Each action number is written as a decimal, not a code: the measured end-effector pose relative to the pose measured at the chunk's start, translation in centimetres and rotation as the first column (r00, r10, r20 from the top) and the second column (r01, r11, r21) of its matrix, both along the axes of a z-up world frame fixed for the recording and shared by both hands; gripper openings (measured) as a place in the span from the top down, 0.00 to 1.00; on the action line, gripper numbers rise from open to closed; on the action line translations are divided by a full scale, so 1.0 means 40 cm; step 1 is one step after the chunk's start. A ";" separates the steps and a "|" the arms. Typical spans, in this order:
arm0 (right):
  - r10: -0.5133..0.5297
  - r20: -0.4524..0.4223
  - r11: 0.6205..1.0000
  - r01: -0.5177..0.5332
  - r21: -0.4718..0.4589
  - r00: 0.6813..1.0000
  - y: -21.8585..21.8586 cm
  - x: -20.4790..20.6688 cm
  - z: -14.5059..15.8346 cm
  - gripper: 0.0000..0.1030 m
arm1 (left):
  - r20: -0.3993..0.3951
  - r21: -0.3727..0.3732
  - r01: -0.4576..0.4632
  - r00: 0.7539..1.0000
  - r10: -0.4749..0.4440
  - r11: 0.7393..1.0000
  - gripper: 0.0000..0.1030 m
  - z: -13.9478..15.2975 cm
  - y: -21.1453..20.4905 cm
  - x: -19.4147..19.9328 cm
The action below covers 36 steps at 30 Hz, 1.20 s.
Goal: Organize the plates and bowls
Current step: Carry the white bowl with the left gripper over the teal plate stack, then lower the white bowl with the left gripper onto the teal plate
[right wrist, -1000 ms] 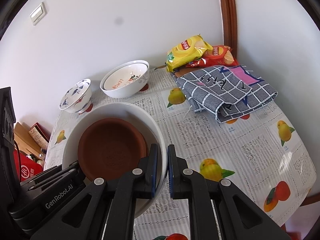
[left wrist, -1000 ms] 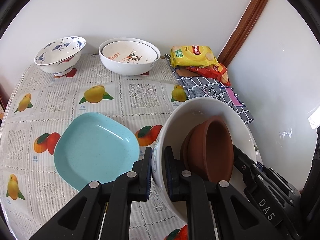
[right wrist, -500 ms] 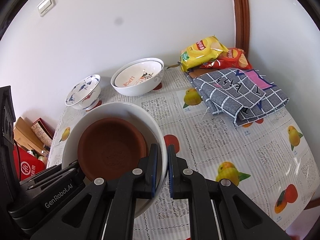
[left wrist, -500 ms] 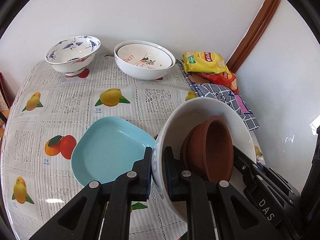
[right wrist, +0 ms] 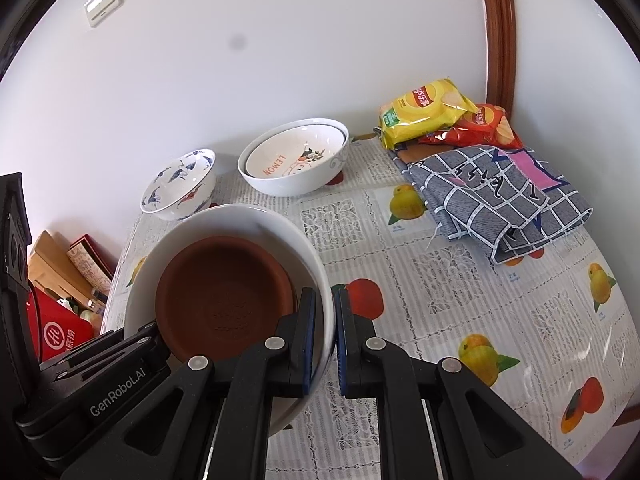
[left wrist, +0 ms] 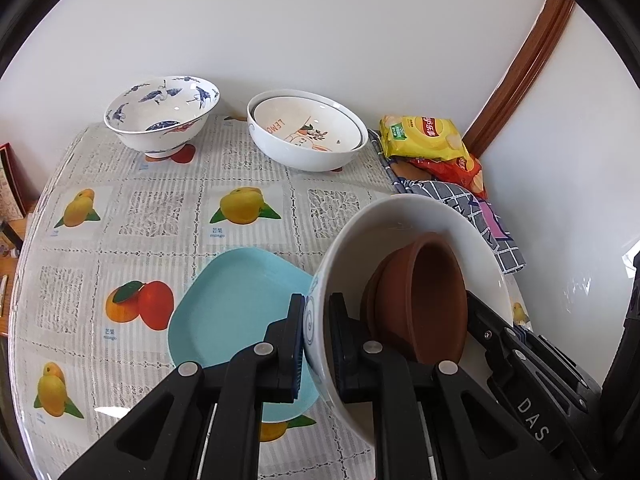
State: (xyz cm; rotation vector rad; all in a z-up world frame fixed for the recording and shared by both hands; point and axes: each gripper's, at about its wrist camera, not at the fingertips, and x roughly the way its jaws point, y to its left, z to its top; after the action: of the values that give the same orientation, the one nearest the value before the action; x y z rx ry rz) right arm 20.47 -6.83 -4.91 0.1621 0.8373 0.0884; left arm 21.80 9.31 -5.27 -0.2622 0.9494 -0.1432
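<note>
A large white bowl [left wrist: 404,216] [right wrist: 236,220] with a brown clay bowl [left wrist: 424,296] [right wrist: 224,300] inside it hangs above the table. My left gripper [left wrist: 316,320] is shut on its left rim, and my right gripper [right wrist: 324,320] is shut on the opposite rim. A light blue square plate [left wrist: 232,308] lies on the fruit-print tablecloth [left wrist: 160,208] just left of the held bowl. Two nested white bowls with "LEMON" lettering [left wrist: 308,132] [right wrist: 296,160] and a blue-patterned footed bowl [left wrist: 160,112] [right wrist: 180,184] stand at the back by the wall.
Yellow and red chip bags [left wrist: 428,140] [right wrist: 424,112] and a folded blue checked cloth [right wrist: 500,200] [left wrist: 480,216] lie at the back right corner. White walls bound the table behind and to the right. Red boxes [right wrist: 56,328] sit beyond the table's left edge.
Both grippers have carried the white bowl leftward over the table, so the blue plate and back bowls have slid right in the left wrist view. The grips are unchanged.
</note>
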 end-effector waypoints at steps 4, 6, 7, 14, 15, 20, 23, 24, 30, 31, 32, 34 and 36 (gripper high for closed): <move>0.008 0.001 1.000 -0.008 -0.001 1.000 0.013 0.006 0.000 0.91 | -0.001 -0.001 -0.007 1.000 0.007 1.000 0.88 -0.001 0.013 0.006; 0.012 0.001 1.000 -0.012 -0.002 1.000 0.018 0.010 -0.002 0.91 | -0.002 0.000 -0.010 1.000 0.010 1.000 0.88 -0.002 0.020 0.009; 0.014 0.001 1.000 -0.014 -0.002 1.000 0.022 0.012 -0.004 0.91 | -0.003 0.000 -0.012 1.000 0.012 1.000 0.88 -0.004 0.024 0.010; 0.028 -0.007 1.000 -0.028 0.000 1.000 0.045 0.025 -0.014 0.91 | -0.007 0.004 -0.026 1.000 0.026 1.000 0.88 -0.015 0.045 0.016; 0.030 -0.008 1.000 -0.030 0.000 1.000 0.048 0.027 -0.015 0.91 | -0.009 0.003 -0.028 1.000 0.028 1.000 0.88 -0.016 0.048 0.017; 0.037 -0.014 0.999 -0.037 0.002 0.999 0.060 0.039 -0.022 0.91 | -0.015 0.006 -0.034 0.999 0.034 0.999 0.88 -0.023 0.058 0.023; 0.040 -0.018 0.999 -0.040 0.002 0.999 0.065 0.044 -0.028 0.91 | -0.020 0.006 -0.037 0.999 0.037 0.999 0.88 -0.028 0.063 0.028; 0.041 -0.019 0.999 -0.041 0.003 0.999 0.067 0.046 -0.029 0.91 | -0.021 0.006 -0.038 0.999 0.038 0.999 0.88 -0.030 0.065 0.028; 0.047 -0.031 0.999 -0.047 0.007 0.998 0.078 0.056 -0.045 0.91 | -0.035 0.008 -0.046 0.998 0.046 0.999 0.88 -0.044 0.078 0.035; 0.048 -0.033 0.999 -0.048 0.009 0.998 0.078 0.057 -0.048 0.91 | -0.037 0.008 -0.046 0.998 0.047 0.999 0.88 -0.046 0.080 0.037; 0.050 -0.035 0.999 -0.050 0.009 0.998 0.080 0.058 -0.052 0.91 | -0.040 0.009 -0.048 0.998 0.048 0.999 0.88 -0.050 0.082 0.038; 0.053 -0.041 0.999 -0.052 0.011 0.998 0.084 0.062 -0.059 0.91 | -0.047 0.009 -0.051 0.998 0.051 0.999 0.88 -0.057 0.086 0.042; 0.055 -0.047 0.998 -0.055 0.011 0.997 0.088 0.065 -0.066 0.91 | -0.053 0.009 -0.054 0.997 0.054 0.999 0.88 -0.063 0.091 0.045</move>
State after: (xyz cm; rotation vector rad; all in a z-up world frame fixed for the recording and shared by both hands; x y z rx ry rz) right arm 23.09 -3.29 -7.54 0.1510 0.8893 0.1410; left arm 23.60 12.94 -7.80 -0.2856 0.9947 -0.0832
